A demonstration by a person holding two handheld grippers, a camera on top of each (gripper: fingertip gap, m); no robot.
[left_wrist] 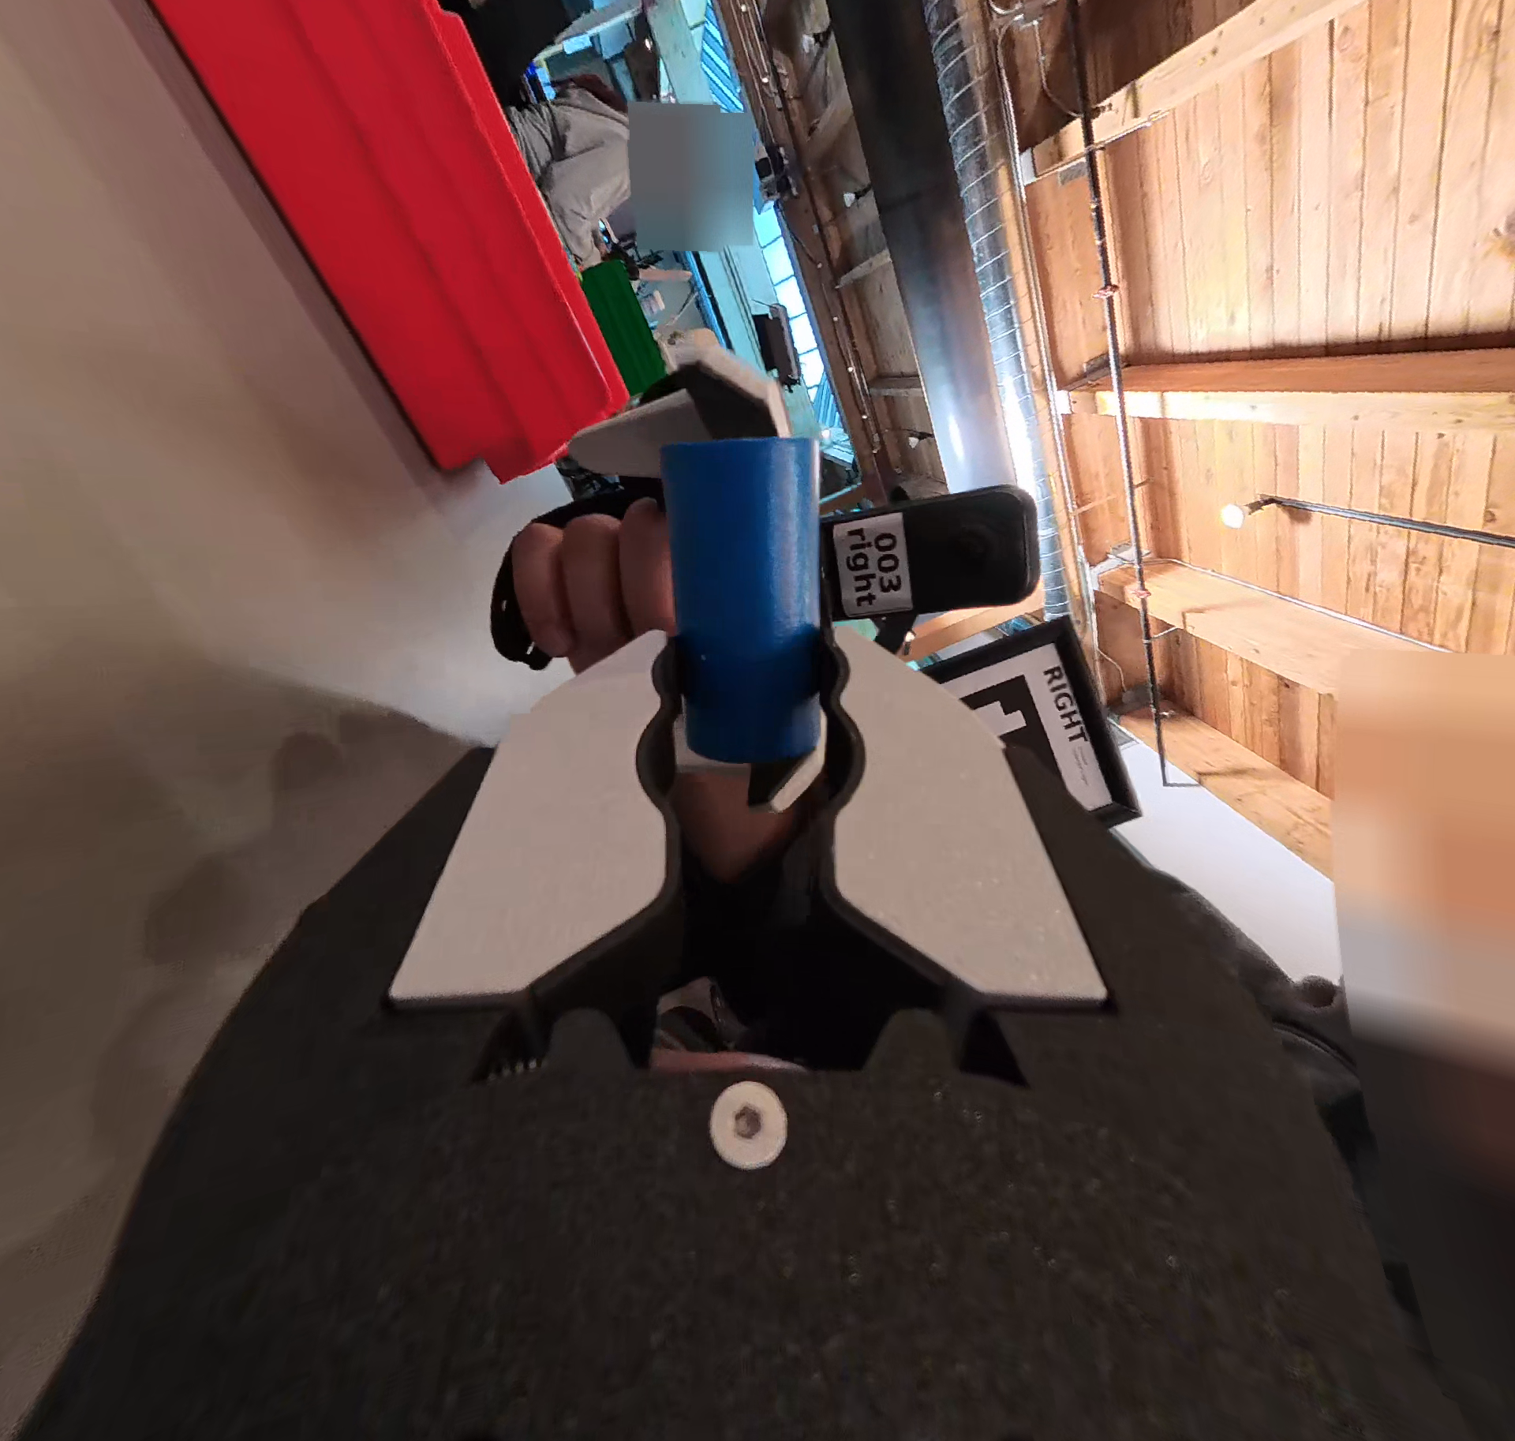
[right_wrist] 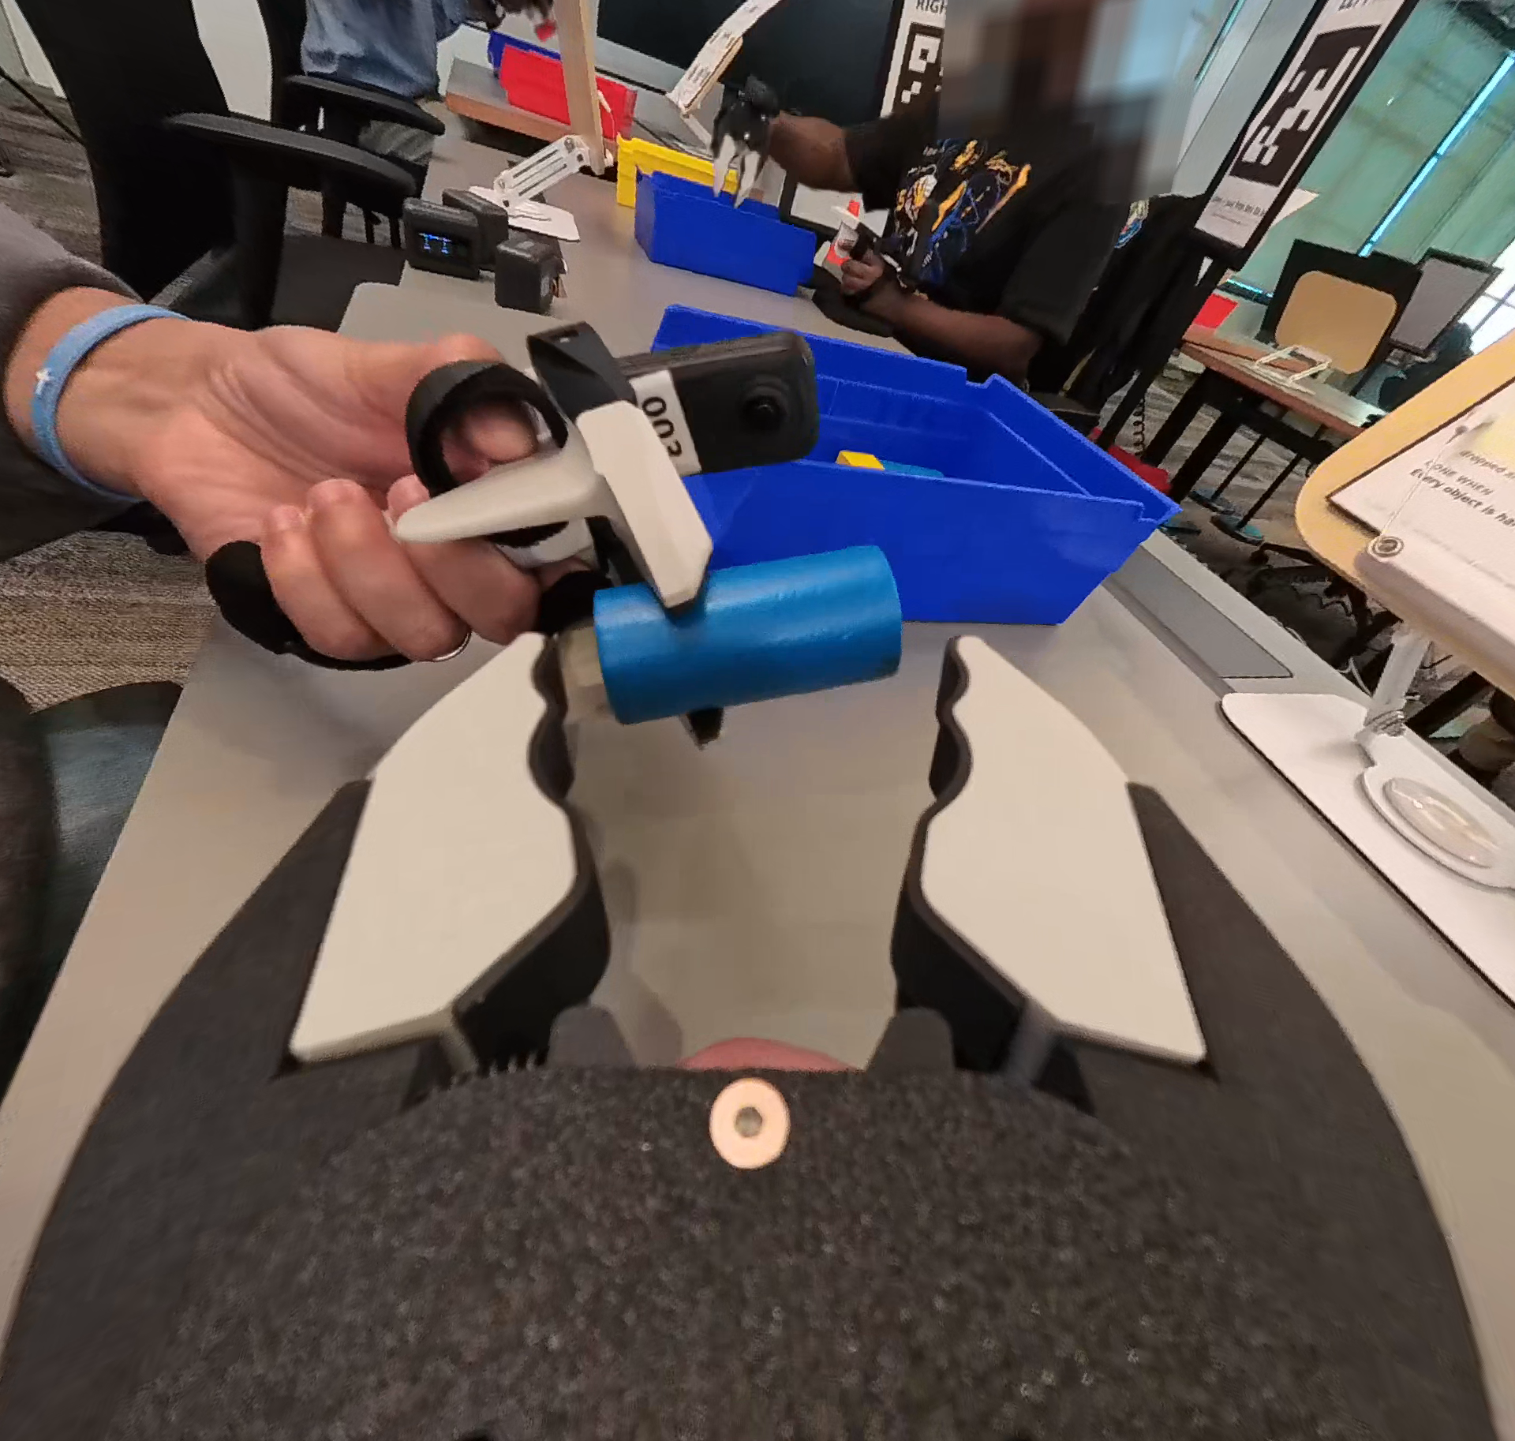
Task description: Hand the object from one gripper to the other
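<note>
Clamping one end of the blue cylinder (right_wrist: 746, 631), the left gripper (right_wrist: 689, 655) leaves its other end free for the right gripper (right_wrist: 750, 713), spread wide around it.

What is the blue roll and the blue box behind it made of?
The blue cylinder looks like matte foam or painted wood; its dull, slightly grainy skin leaves that open. The blue bin looks like hard moulded plastic: smooth, faintly shiny walls with a crisp rim.

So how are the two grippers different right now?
The left gripper has its jaws shut on the blue cylinder; the right gripper has its jaws wide open and holds nothing. The left one grips the cylinder's end; the right one waits at its free end. Both have grey fingers on black bodies.
</note>
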